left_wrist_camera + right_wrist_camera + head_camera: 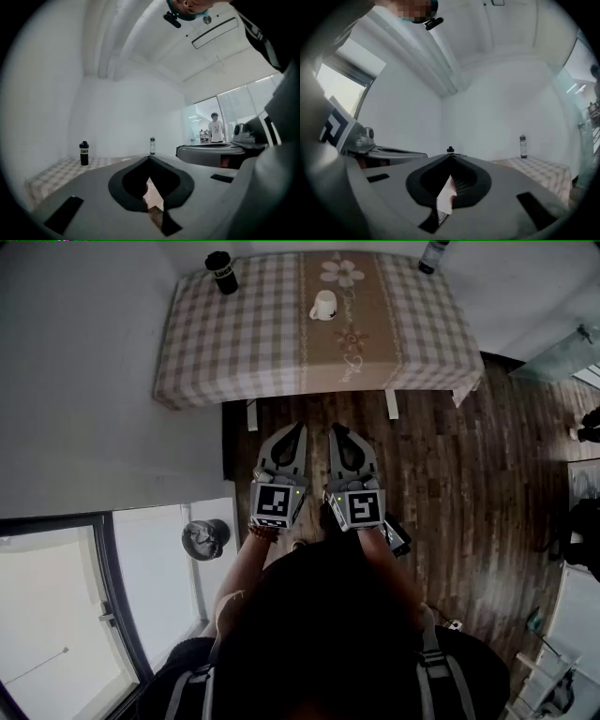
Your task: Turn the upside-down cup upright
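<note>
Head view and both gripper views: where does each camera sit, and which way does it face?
Head view: on the head, steeply down at checked table, white cup, left gripper, right gripper, forearms.
Left gripper view: on that gripper, level over shut fingers toward black bottle.
Right gripper view: likewise, toward clear bottle.
All share the table.

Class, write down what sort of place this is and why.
Probably an indoor dining corner, perhaps in an office: a cloth-covered table, a cup and black bottle on it, a wooden floor.
</note>
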Action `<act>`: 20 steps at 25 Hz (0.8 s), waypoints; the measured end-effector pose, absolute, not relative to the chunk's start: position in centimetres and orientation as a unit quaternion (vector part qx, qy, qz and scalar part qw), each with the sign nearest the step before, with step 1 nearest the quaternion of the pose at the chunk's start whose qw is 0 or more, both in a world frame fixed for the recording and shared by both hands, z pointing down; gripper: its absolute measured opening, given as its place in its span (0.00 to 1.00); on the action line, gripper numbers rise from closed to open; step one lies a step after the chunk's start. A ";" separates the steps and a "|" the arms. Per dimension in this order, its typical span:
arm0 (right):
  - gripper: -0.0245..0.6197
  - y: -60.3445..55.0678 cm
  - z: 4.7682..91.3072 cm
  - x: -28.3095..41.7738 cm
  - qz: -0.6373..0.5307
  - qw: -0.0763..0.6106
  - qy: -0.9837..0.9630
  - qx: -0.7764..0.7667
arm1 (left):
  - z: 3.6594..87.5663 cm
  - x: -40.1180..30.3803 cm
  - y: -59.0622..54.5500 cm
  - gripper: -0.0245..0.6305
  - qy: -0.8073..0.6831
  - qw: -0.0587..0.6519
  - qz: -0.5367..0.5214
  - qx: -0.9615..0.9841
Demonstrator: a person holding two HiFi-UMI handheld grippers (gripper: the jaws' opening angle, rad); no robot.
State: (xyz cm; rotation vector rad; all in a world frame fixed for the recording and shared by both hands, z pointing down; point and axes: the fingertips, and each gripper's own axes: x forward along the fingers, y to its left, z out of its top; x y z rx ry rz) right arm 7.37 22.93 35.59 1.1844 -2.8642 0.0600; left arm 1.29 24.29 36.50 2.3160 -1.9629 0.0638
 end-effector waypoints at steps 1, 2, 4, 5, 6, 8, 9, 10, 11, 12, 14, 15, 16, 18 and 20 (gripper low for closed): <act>0.04 21.7 35.5 7.8 0.019 0.020 -0.924 0.383 | 36.8 1.7 23.2 0.04 -0.645 0.060 0.026 0.761; 0.04 20.5 35.5 8.2 0.020 0.018 -0.923 0.384 | 37.0 2.1 22.2 0.04 -0.645 0.067 0.030 0.760; 0.04 18.1 35.6 9.1 0.029 0.014 -0.922 0.387 | 37.5 2.7 20.1 0.04 -0.646 0.075 0.035 0.759; 0.04 16.9 35.8 9.4 0.036 0.011 -0.922 0.385 | 37.7 2.9 19.1 0.04 -0.648 0.076 0.036 0.757; 0.04 15.7 35.9 9.5 0.044 0.006 -0.924 0.380 | 38.0 2.9 18.1 0.04 -0.651 0.078 0.037 0.754; 0.04 13.6 36.2 9.4 0.054 0.001 -0.930 0.364 | 38.5 2.7 16.2 0.04 -0.658 0.079 0.039 0.748; 0.04 12.7 36.4 9.4 0.055 0.003 -0.932 0.358 | 38.6 2.6 15.3 0.04 -0.663 0.077 0.037 0.744; 0.04 11.7 36.6 9.4 0.054 0.007 -0.934 0.354 | 38.6 2.5 14.5 0.04 -0.667 0.074 0.035 0.741; 0.04 10.7 36.8 9.4 0.054 0.011 -0.935 0.351 | 38.5 2.4 13.7 0.04 -0.670 0.072 0.033 0.738; 0.04 9.8 37.0 9.4 0.054 0.014 -0.935 0.350 | 38.5 2.3 13.0 0.04 -0.673 0.071 0.031 0.735; 0.04 8.2 37.4 9.3 0.057 0.018 -0.935 0.349 | 38.9 2.1 11.9 0.04 -0.677 0.072 0.029 0.732; 0.04 7.6 37.6 9.2 0.059 0.020 -0.935 0.348 | 39.2 1.8 11.4 0.05 -0.679 0.075 0.028 0.730; 0.04 7.0 37.9 9.2 0.061 0.022 -0.936 0.347 | 39.6 1.6 10.9 0.04 -0.681 0.077 0.028 0.728; 0.04 5.8 38.6 8.9 0.065 0.027 -0.936 0.345 | 40.4 1.0 9.8 0.04 -0.684 0.081 0.027 0.725; 0.04 4.5 39.3 8.7 0.067 0.034 -0.936 0.344 | 41.1 0.4 8.4 0.05 -0.685 0.083 0.027 0.723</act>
